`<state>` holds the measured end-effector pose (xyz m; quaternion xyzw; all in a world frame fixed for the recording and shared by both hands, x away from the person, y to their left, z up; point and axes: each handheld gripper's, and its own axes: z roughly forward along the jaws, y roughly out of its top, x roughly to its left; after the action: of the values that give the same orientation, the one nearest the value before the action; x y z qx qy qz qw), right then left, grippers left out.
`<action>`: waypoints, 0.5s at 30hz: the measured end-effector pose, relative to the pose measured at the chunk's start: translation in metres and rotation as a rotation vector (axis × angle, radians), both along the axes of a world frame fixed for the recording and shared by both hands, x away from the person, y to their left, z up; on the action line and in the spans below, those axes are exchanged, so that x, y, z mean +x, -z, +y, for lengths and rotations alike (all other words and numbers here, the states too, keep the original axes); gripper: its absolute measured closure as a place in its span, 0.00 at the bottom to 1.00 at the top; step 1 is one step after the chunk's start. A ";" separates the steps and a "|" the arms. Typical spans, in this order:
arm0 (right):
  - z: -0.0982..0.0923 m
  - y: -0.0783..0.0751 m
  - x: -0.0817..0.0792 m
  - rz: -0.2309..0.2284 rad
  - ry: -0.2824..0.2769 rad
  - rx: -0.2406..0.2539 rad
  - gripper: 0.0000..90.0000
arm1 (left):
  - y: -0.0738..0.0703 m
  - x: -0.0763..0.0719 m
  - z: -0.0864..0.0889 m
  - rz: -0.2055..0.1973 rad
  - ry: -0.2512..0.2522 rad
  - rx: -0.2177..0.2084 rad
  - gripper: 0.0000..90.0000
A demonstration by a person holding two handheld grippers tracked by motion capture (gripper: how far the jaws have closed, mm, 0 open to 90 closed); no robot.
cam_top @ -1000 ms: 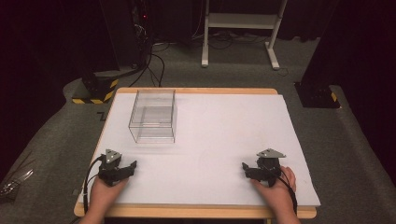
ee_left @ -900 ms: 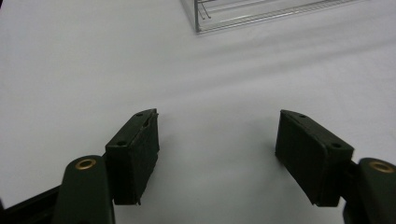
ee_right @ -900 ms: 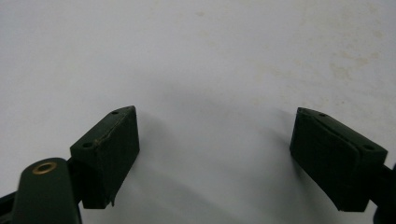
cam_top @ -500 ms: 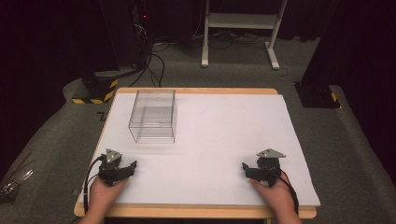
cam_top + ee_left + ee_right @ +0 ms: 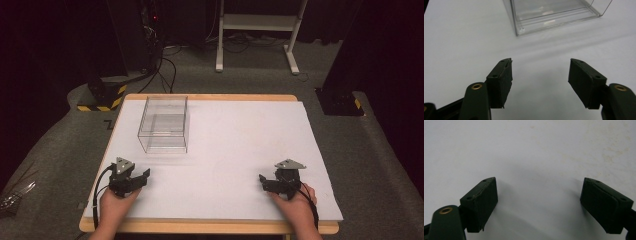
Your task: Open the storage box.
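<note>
High view: nothing looks begun; the left gripper (image 5: 131, 179) and right gripper (image 5: 276, 183) rest released near the table's (image 5: 240, 145) near edge, clear box (image 5: 164, 124) untouched toward the far-left corner.

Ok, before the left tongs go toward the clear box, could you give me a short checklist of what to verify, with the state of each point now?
1. Left tongs open: ok, the jaws stand apart with nothing between them.
2. Right tongs open and free: ok, bare white surface between the jaws.
3. Clear box upright on the table, open side up: ok.
4. Box empty: ok as far as the high view and left gripper view show; the walls reflect light, so small items cannot be ruled out.
5. Path from the left tongs to the box: ok, nothing lies on the white surface between them.
6. Left cable free of snags: cannot tell.
</note>
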<state>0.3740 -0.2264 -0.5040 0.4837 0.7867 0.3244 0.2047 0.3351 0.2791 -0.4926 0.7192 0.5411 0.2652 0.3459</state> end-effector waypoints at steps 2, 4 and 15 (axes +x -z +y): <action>0.000 0.000 0.000 0.000 0.000 0.000 0.16 | -0.001 0.000 -0.003 -0.008 0.007 0.000 0.40; 0.000 0.000 0.000 0.000 0.000 0.002 0.16 | -0.002 -0.001 -0.008 -0.014 0.020 0.002 0.40; 0.000 0.000 0.000 0.000 -0.001 0.002 0.16 | -0.010 0.003 -0.023 -0.062 0.047 0.001 0.41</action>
<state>0.3741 -0.2266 -0.5041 0.4836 0.7866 0.3252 0.2042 0.3380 0.2559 -0.4826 0.7232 0.5131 0.2793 0.3683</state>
